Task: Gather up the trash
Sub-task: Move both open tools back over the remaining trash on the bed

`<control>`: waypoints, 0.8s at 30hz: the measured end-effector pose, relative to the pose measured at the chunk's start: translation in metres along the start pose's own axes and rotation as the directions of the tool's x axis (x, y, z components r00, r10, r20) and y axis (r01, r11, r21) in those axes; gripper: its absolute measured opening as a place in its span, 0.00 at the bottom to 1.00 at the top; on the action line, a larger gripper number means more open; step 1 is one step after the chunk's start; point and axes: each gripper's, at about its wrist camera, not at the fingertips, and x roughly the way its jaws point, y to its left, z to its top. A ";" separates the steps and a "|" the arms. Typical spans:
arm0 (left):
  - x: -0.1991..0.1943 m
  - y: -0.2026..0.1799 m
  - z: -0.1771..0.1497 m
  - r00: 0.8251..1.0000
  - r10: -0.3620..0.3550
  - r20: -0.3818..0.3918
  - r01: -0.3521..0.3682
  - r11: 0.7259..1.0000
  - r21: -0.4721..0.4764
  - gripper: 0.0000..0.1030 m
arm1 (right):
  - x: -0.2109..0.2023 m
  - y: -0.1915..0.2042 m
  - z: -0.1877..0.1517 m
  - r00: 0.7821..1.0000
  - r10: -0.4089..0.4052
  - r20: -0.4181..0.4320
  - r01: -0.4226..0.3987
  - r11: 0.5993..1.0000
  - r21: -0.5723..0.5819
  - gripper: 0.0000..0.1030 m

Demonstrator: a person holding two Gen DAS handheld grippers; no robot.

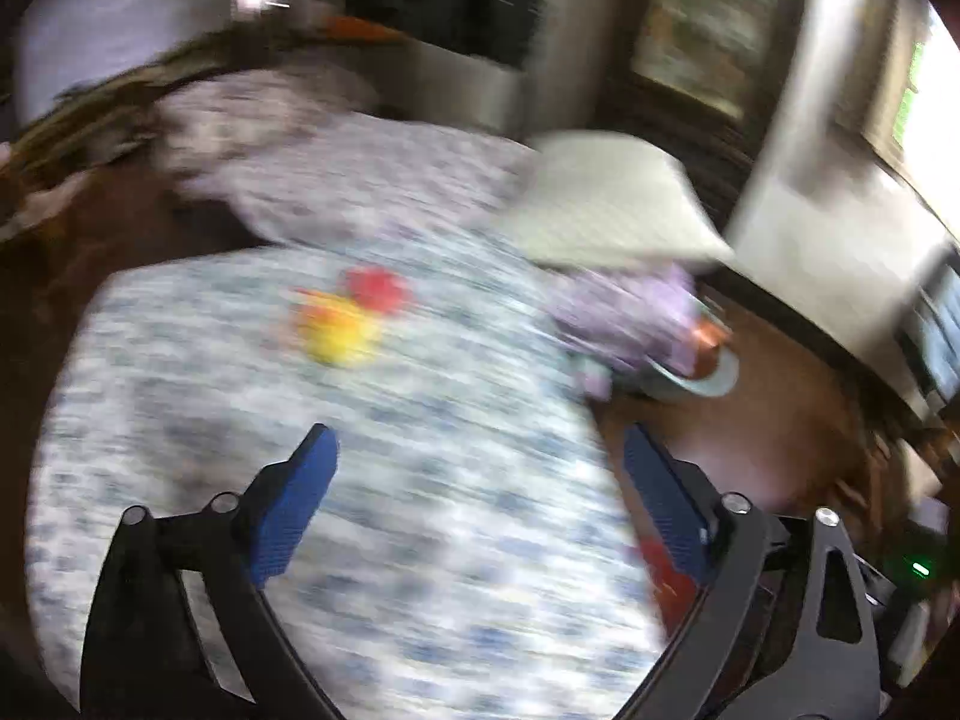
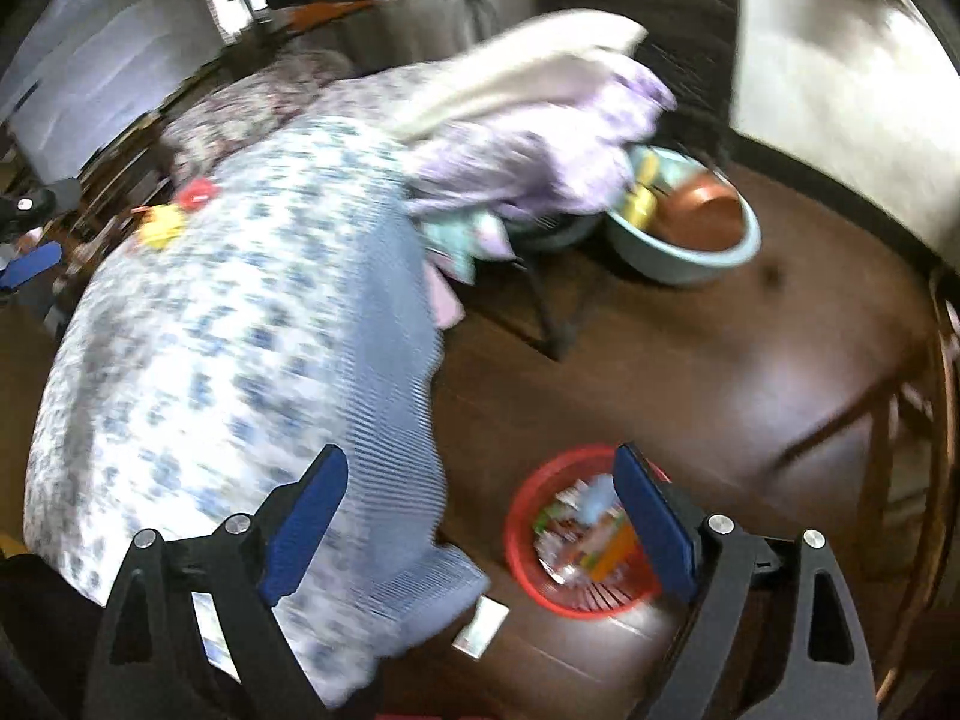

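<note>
The red basket (image 2: 579,540) stands on the dark wooden floor (image 2: 720,372) just beside the foot of the bed (image 2: 210,360) and holds a heap of mixed wrappers and packets (image 2: 585,531). Only the right wrist view shows it whole; in the left wrist view just a red blur (image 1: 666,579) appears behind the right-side finger. A small white card or packet (image 2: 480,627) lies on the floor near the basket, at the edge of the bedding.

Two small items, one red (image 1: 378,291) and one yellow (image 1: 339,330), lie touching each other on the blue-patterned bedspread; both views show them, blurred.

The left hand-held gripper (image 1: 480,480) is released, jaws wide apart, nothing between them, above the bedspread. The right hand-held gripper (image 2: 480,510) is likewise released and empty, over the bed's edge and the basket.

The right view alone shows clearly a pale blue basin (image 2: 684,252) on the floor holding a brown bowl (image 2: 699,219), next to lilac cloth (image 2: 540,162) and a white pillow (image 2: 522,72).
</note>
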 end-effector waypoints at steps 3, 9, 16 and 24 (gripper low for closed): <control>0.001 0.051 0.013 0.994 0.102 0.031 -0.099 0.992 -0.085 0.93 | -0.005 0.048 0.026 0.999 0.027 0.022 -0.025 0.997 -0.078 0.86; 0.007 0.118 0.022 0.988 0.153 -0.004 -0.151 0.967 -0.207 0.93 | -0.009 0.123 0.058 0.996 0.067 0.051 -0.055 0.979 -0.198 0.92; -0.004 0.153 0.027 0.948 0.317 0.022 -0.306 0.930 -0.205 0.93 | 0.016 0.199 0.092 0.989 0.136 0.061 -0.115 0.954 -0.278 0.92; -0.011 0.193 0.030 0.948 0.318 0.018 -0.293 0.894 -0.340 0.93 | 0.076 0.285 0.139 0.982 0.175 0.067 -0.130 0.896 -0.425 0.92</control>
